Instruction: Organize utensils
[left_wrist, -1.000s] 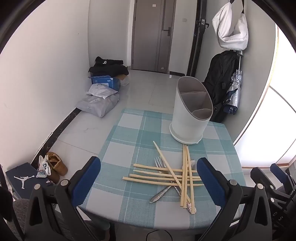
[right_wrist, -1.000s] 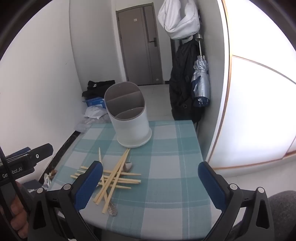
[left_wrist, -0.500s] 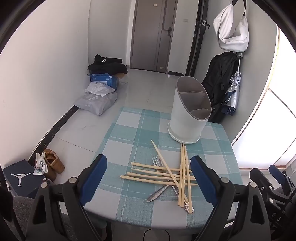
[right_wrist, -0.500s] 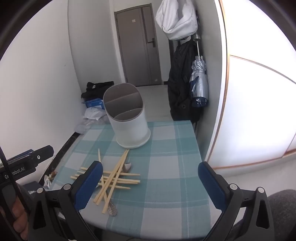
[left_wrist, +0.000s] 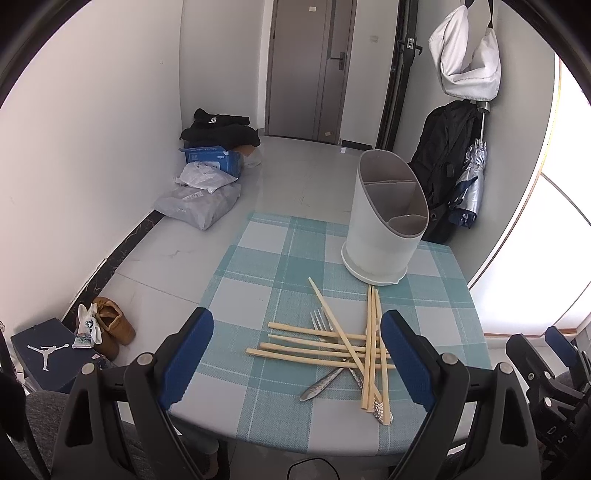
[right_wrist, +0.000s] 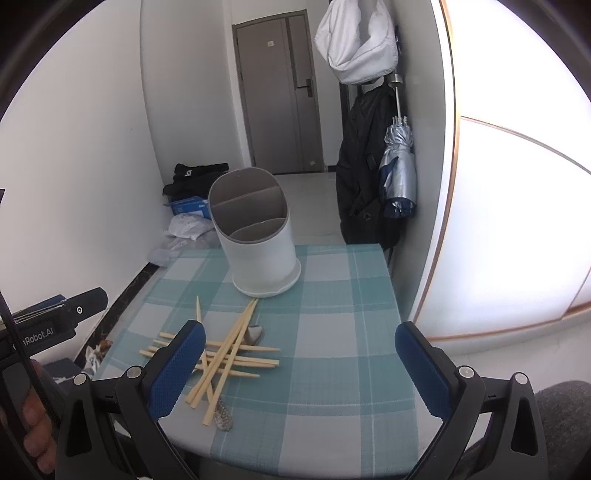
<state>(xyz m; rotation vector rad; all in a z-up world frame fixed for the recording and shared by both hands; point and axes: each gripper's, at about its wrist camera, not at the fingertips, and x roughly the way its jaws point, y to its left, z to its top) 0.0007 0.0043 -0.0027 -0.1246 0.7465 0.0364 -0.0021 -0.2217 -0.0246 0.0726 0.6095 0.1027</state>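
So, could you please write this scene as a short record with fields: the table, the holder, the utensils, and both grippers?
table: covered by a teal checked cloth
holder: white utensil holder, upright, three compartments, all look empty
chopsticks: wooden chopsticks in a crossed pile on the cloth, in front of the holder
fork: metal fork, partly under the chopsticks
other cutlery: a patterned handle sticks out of the pile; type unclear
left gripper: open, fingers apart above the pile, holding nothing
right gripper: open, holding nothing
progress: nothing placed in the holder yet

chopsticks (left_wrist: 325, 345): 7 (crossed, approximate) | fork (left_wrist: 320, 320): 1 | utensil holder (left_wrist: 384, 225): 1, three compartments
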